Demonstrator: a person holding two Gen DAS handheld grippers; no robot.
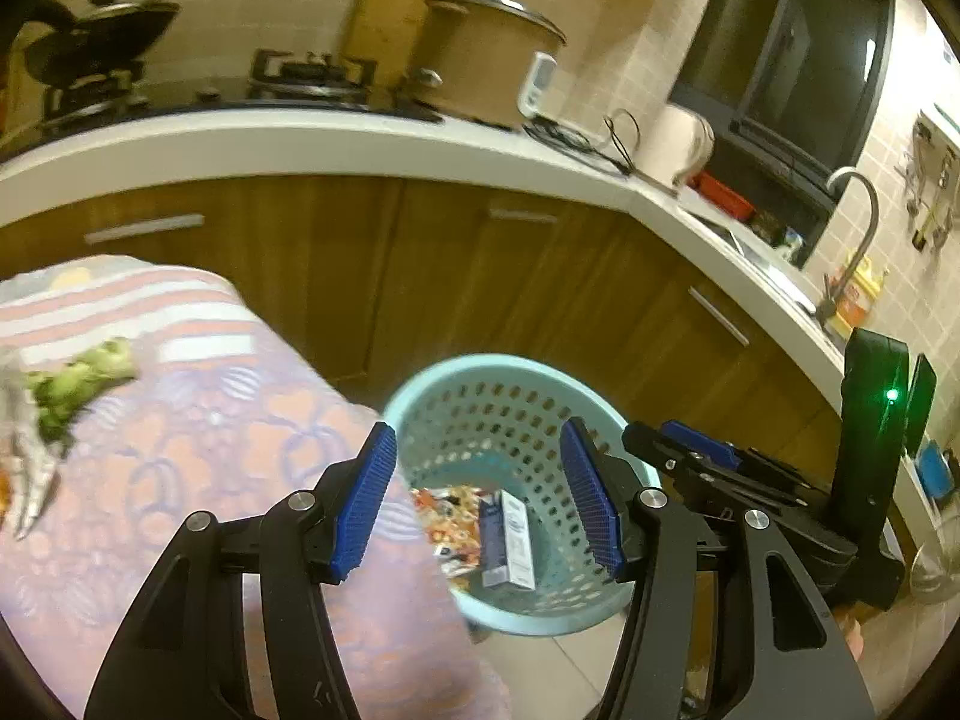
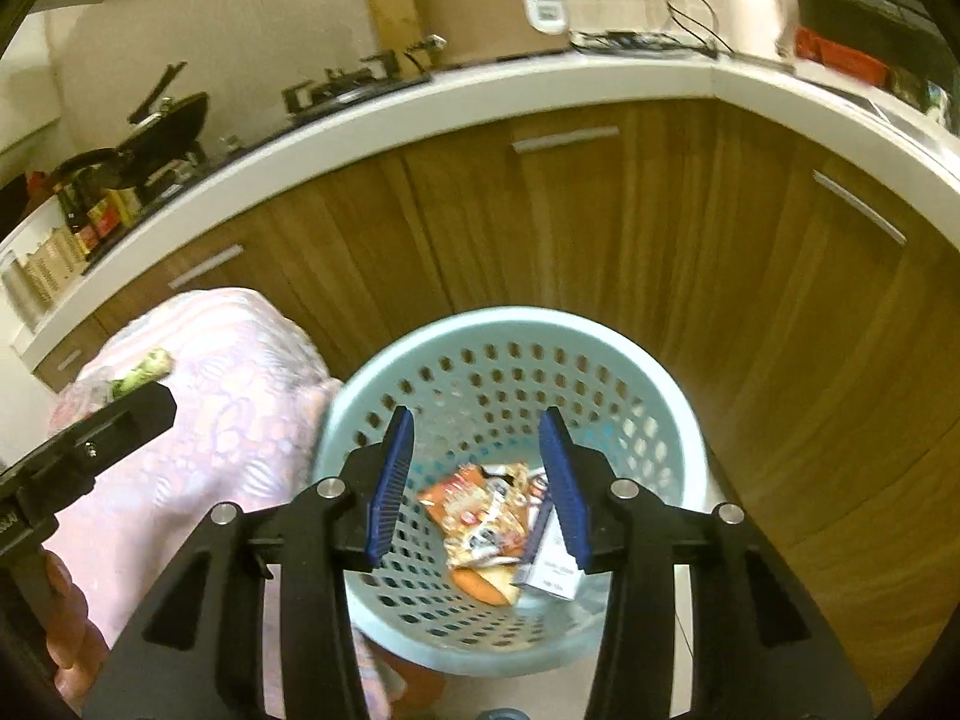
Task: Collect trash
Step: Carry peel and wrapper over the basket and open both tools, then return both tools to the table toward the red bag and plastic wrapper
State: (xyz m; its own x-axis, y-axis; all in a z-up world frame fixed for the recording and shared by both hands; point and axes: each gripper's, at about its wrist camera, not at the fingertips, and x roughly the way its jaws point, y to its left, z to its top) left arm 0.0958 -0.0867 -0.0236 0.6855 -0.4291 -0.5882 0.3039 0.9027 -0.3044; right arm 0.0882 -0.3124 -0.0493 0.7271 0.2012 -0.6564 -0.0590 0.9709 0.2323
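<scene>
A light blue perforated basket (image 1: 480, 378) stands on the floor beside a table; it also shows in the right wrist view (image 2: 510, 324). Inside lie an orange snack wrapper (image 2: 480, 510) and a small blue and white carton (image 2: 549, 570), also seen in the left wrist view as wrapper (image 1: 453, 519) and carton (image 1: 510, 540). My left gripper (image 1: 480, 504) is open and empty above the basket's near rim. My right gripper (image 2: 480, 486) is open and empty over the basket. Green vegetable scraps (image 1: 81, 381) lie on the table's patterned cloth (image 1: 210, 420), to the left.
Wooden cabinets (image 2: 600, 228) under a white counter (image 1: 360, 144) curve behind the basket. On the counter stand a stove (image 1: 312, 78), a large pot (image 1: 486, 54), a kettle (image 1: 678, 144) and a sink tap (image 1: 858, 222). The right gripper's body (image 1: 780, 492) sits right of my left gripper.
</scene>
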